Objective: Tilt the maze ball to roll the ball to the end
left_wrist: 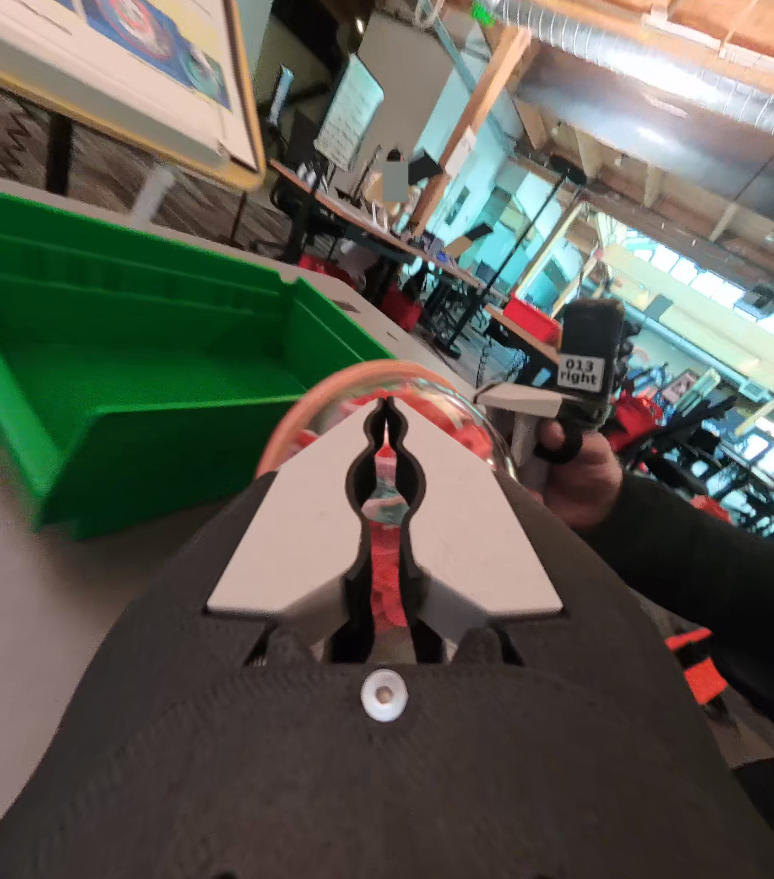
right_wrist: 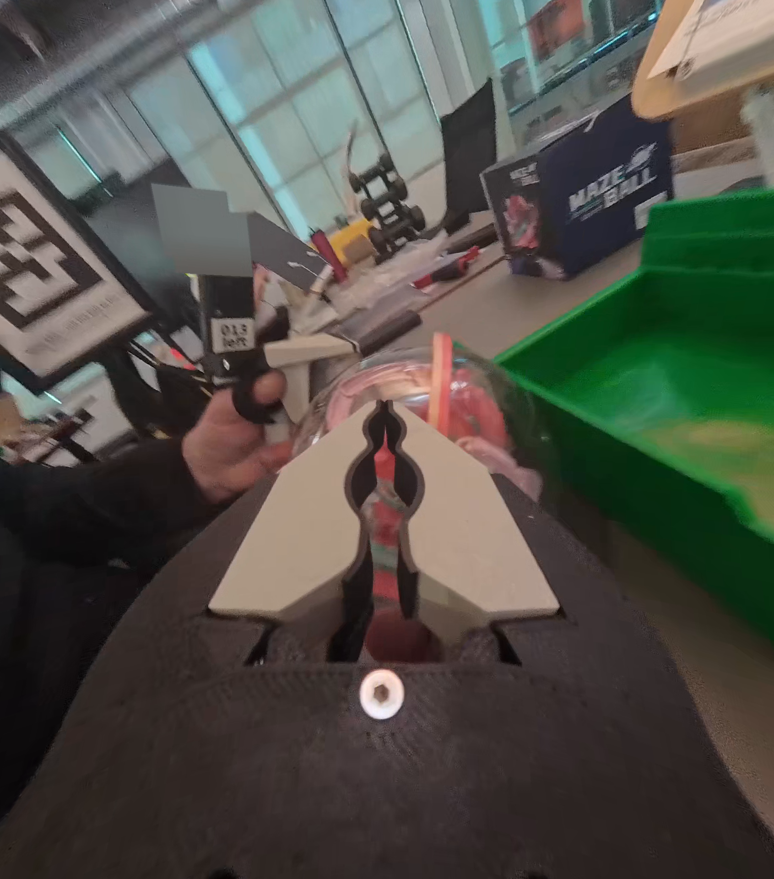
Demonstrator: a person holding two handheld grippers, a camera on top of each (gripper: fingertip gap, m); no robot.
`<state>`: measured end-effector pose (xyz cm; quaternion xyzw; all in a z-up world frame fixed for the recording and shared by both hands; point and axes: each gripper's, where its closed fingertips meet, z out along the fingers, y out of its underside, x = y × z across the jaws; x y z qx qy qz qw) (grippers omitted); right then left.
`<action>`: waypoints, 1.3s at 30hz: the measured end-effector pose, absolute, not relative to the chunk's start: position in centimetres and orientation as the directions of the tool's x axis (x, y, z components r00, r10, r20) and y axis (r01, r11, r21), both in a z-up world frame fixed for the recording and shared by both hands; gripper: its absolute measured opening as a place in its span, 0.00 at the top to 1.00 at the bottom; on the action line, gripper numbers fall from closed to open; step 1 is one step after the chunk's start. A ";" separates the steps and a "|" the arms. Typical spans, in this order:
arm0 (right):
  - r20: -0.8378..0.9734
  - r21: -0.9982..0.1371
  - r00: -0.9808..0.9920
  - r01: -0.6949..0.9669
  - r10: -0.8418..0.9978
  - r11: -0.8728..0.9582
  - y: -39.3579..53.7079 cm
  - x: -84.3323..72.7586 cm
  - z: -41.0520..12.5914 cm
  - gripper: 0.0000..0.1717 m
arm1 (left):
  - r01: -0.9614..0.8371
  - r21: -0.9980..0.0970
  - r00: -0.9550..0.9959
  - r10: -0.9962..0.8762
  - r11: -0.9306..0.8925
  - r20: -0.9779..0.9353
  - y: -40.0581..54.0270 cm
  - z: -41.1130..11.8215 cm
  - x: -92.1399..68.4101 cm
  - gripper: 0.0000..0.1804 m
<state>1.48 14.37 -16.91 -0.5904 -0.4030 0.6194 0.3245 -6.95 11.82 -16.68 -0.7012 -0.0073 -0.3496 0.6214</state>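
- Far left in my left wrist view sits the green bin (left_wrist: 137,380) on the pale counter (left_wrist: 4,618), its open inside facing me and tilted by the camera angle.
- Just right of the bin, dead ahead of my left tongs (left_wrist: 386,404), is the maze ball (left_wrist: 328,395): a clear sphere with an orange ring around it and red and pink tracks inside. It lies under the tong tips, lifted off the counter between my two tools.
- My left tongs are fully closed, tip against tip, with nothing between the pads; the closed tips lie against the sphere's side.
- Further right in that view, the right tongs (left_wrist: 480,398) come in from the other side, their pale fingers at the ball's edge, held by a hand (left_wrist: 575,475) in a dark sleeve.
- In my right wrist view, the hand on the left tool (right_wrist: 232,447) is at the left, the ball (right_wrist: 470,409) at centre, the bin (right_wrist: 684,380) at right.
- My right tongs (right_wrist: 385,404) are likewise closed on nothing, the tips resting against the sphere.
- A dark blue box (right_wrist: 613,204) stands on the counter behind the bin.
- I cannot make out the small ball inside the maze.
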 end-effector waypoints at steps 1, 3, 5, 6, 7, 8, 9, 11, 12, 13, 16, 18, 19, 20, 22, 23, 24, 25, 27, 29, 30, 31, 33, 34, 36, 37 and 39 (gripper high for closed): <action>-0.444 -0.895 -0.079 0.100 0.893 -0.436 15.0 1.6 -17.1 1.00 | 0.469 -0.859 0.750 -0.421 -0.206 0.510 11.8 -16.0 -8.2 1.00; -0.470 -0.879 -0.089 0.137 0.878 -0.456 16.0 1.9 -17.4 1.00 | 0.435 -0.879 0.791 -0.384 -0.197 0.477 11.8 -15.7 -10.2 0.97; -0.470 -0.877 -0.048 0.141 0.881 -0.460 17.4 2.6 -17.7 0.91 | 0.419 -0.878 0.792 -0.381 -0.229 0.477 11.7 -16.2 -10.7 0.95; -0.480 -0.871 -0.018 0.128 0.877 -0.474 18.2 3.0 -18.0 0.85 | 0.419 -0.863 0.772 -0.390 -0.282 0.502 11.7 -17.3 -10.2 0.92; -0.491 -0.865 0.000 0.120 0.871 -0.487 18.6 3.5 -18.4 0.81 | 0.406 -0.854 0.771 -0.380 -0.326 0.512 11.8 -18.7 -9.7 0.90; -0.511 -0.852 0.014 0.125 0.859 -0.509 18.9 3.9 -19.1 0.76 | 0.410 -0.841 0.770 -0.361 -0.353 0.527 12.0 -19.9 -9.4 0.90; -0.547 -0.830 0.012 0.120 0.837 -0.545 19.1 4.2 -19.5 0.70 | 0.445 -0.818 0.750 -0.347 -0.366 0.563 12.1 -20.6 -9.0 0.88; -0.586 -0.802 -0.017 0.159 0.810 -0.576 18.5 4.5 -20.2 0.66 | 0.477 -0.776 0.706 -0.345 -0.413 0.618 12.2 -21.8 -7.8 0.84; -0.578 -0.804 -0.013 0.181 0.816 -0.566 18.1 4.6 -20.6 0.66 | 0.481 -0.763 0.695 -0.343 -0.432 0.632 12.3 -22.3 -7.4 0.84; -0.573 -0.804 -0.016 0.201 0.819 -0.559 17.9 4.6 -21.0 0.68 | 0.512 -0.747 0.677 -0.335 -0.425 0.655 12.3 -22.3 -7.4 0.85; -0.595 -0.792 -0.059 0.214 0.802 -0.572 16.7 4.4 -21.1 0.74 | 0.538 -0.722 0.651 -0.329 -0.436 0.684 12.2 -22.6 -7.1 0.87; -0.598 -0.791 -0.081 0.216 0.797 -0.572 16.1 4.4 -21.1 0.78 | 0.538 -0.715 0.651 -0.318 -0.447 0.689 11.9 -22.7 -7.0 0.89; -0.585 -0.800 -0.082 0.217 0.806 -0.559 15.9 4.6 -21.2 0.84 | 0.543 -0.712 0.645 -0.321 -0.446 0.693 11.7 -22.6 -6.9 0.88; -0.567 -0.812 -0.099 0.231 0.818 -0.535 15.4 4.7 -21.2 0.95 | 0.536 -0.710 0.652 -0.310 -0.457 0.692 11.4 -22.8 -6.9 0.87; -0.549 -0.821 -0.100 0.248 0.830 -0.514 14.7 4.8 -21.5 0.95 | 0.524 -0.715 0.679 -0.279 -0.463 0.679 10.9 -23.1 -7.2 0.86; -0.552 -0.820 -0.107 0.251 0.827 -0.515 14.3 4.8 -21.4 0.95 | 0.537 -0.714 0.682 -0.268 -0.449 0.681 10.6 -22.8 -7.5 0.86; -0.547 -0.823 -0.109 0.249 0.830 -0.510 14.1 4.9 -21.4 0.95 | 0.552 -0.713 0.677 -0.266 -0.432 0.686 10.0 -22.4 -7.9 0.85; -0.541 -0.827 -0.106 0.247 0.834 -0.505 13.9 5.1 -21.4 0.95 | 0.570 -0.707 0.672 -0.259 -0.419 0.694 9.3 -22.0 -8.2 0.84; -0.551 -0.821 -0.118 0.251 0.826 -0.512 13.3 5.3 -21.3 0.93 | 0.585 -0.696 0.654 -0.265 -0.417 0.708 7.4 -21.4 -8.4 0.83; -0.540 -0.826 -0.123 0.266 0.833 -0.497 12.8 5.5 -21.6 0.94 | 0.574 -0.708 0.653 -0.292 -0.412 0.699 5.3 -20.8 -8.1 0.82; -0.526 -0.833 -0.130 0.277 0.840 -0.479 12.6 5.5 -21.9 0.95 | 0.567 -0.708 0.631 -0.330 -0.422 0.702 4.3 -20.3 -7.5 0.81; -0.518 -0.836 -0.129 0.285 0.845 -0.469 12.3 5.6 -22.0 0.95 | 0.542 -0.706 0.619 -0.352 -0.456 0.702 3.6 -20.5 -6.7 0.80; -0.527 -0.833 -0.166 0.294 0.834 -0.468 11.5 5.6 -21.7 0.94 | 0.468 -0.737 0.655 -0.368 -0.488 0.660 2.7 -21.6 -5.9 0.80; -0.526 -0.835 -0.174 0.291 0.833 -0.467 11.3 5.5 -21.7 0.95 | 0.466 -0.746 0.652 -0.384 -0.476 0.653 2.7 -21.6 -5.8 0.79; -0.526 -0.834 -0.171 0.295 0.833 -0.466 11.4 5.4 -21.8 0.95 | 0.468 -0.748 0.635 -0.410 -0.471 0.655 3.0 -21.5 -5.8 0.79; -0.525 -0.834 -0.167 0.296 0.834 -0.466 11.5 5.4 -21.9 0.95 | 0.453 -0.756 0.632 -0.428 -0.473 0.646 3.2 -21.4 -5.8 0.79; -0.523 -0.833 -0.166 0.306 0.836 -0.460 11.6 5.5 -22.0 0.95 | 0.433 -0.759 0.627 -0.443 -0.486 0.641 3.6 -21.3 -5.9 0.85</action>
